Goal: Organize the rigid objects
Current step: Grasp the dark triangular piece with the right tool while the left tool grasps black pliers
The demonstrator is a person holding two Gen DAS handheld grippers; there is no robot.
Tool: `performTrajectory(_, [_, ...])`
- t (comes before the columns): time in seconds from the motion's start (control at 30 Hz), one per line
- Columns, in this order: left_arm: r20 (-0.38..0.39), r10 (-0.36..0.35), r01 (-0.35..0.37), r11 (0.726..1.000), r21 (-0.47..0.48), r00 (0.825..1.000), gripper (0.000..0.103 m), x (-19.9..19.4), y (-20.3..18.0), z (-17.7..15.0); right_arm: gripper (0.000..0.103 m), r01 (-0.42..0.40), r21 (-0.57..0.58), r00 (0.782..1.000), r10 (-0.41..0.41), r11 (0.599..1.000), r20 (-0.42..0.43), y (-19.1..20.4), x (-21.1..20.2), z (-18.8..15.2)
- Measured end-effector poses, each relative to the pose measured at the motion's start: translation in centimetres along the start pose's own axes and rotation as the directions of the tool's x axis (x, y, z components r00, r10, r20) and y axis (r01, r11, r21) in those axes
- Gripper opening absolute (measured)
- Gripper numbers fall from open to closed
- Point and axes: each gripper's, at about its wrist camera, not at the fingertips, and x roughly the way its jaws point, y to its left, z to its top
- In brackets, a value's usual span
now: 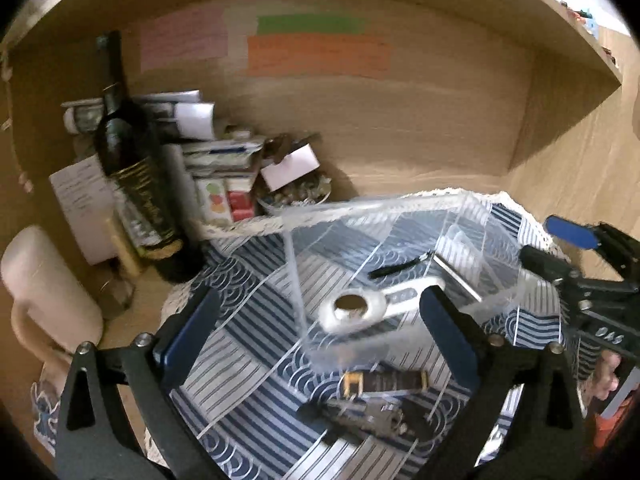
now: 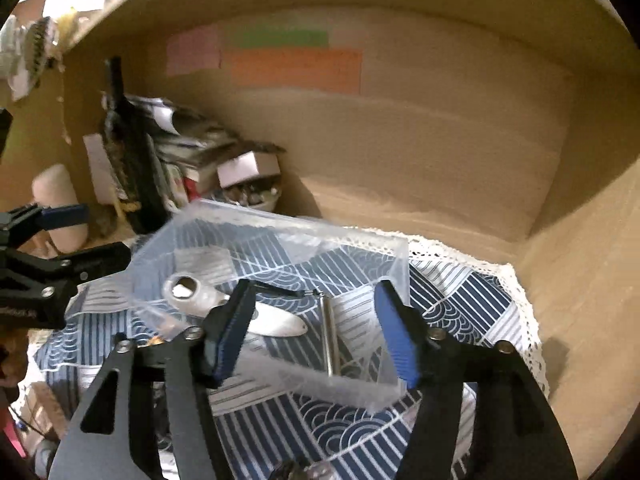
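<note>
Box (image 1: 400,240), clear plastic, mid-cloth (image 1: 248,380): holds silver opener (image 1: 360,308), black stick (image 1: 400,267), metal rod (image 2: 330,336). Left gripper (image 1: 320,344) and right gripper (image 2: 316,332) both spread wide, empty, near box's front edge.

The clear plastic box (image 1: 400,240) is glossy and see-through. Inside it lies a smooth, shiny metal opener (image 2: 236,308) beside a polished metal rod (image 2: 331,336). Beneath is a woven cloth mat (image 1: 256,380), matt, with a lace edge. The shelf wall (image 1: 420,120) is matt wood. At far left stands a glossy dark glass bottle (image 1: 132,168).
</note>
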Motion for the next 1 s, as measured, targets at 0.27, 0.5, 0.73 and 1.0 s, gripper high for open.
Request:
performTrajectory(0.27, [-0.093,0.017,-0.017,1.0,-0.001,0.995,0.101,0.4,1.6,-4.4,0.069,0.0,0.043,1.0,0.001,0.999,-0.019,0.6,-2.5,-2.9])
performTrajectory(0.5, [-0.192,0.009,-0.006,1.0,0.015,0.981,0.101,1.5,1.9,-8.2,0.069,0.027,0.066,0.993,-0.019,0.997,-0.117,0.5,-2.0,-6.2])
performTrajectory(0.73, [-0.255,0.008,0.018,0.995,0.099,0.967,0.101,3.0,0.8,-10.5,0.069,0.024,0.109,0.977,-0.001,0.994,-0.211,0.1,-0.7,-9.4])
performTrajectory(1.0, [-0.268,-0.035,0.076,0.987,0.145,0.963,0.091,5.2,-0.1,-9.6,0.055,-0.024,0.162,0.957,0.07,0.987,-0.282,0.4,1.2,-11.2])
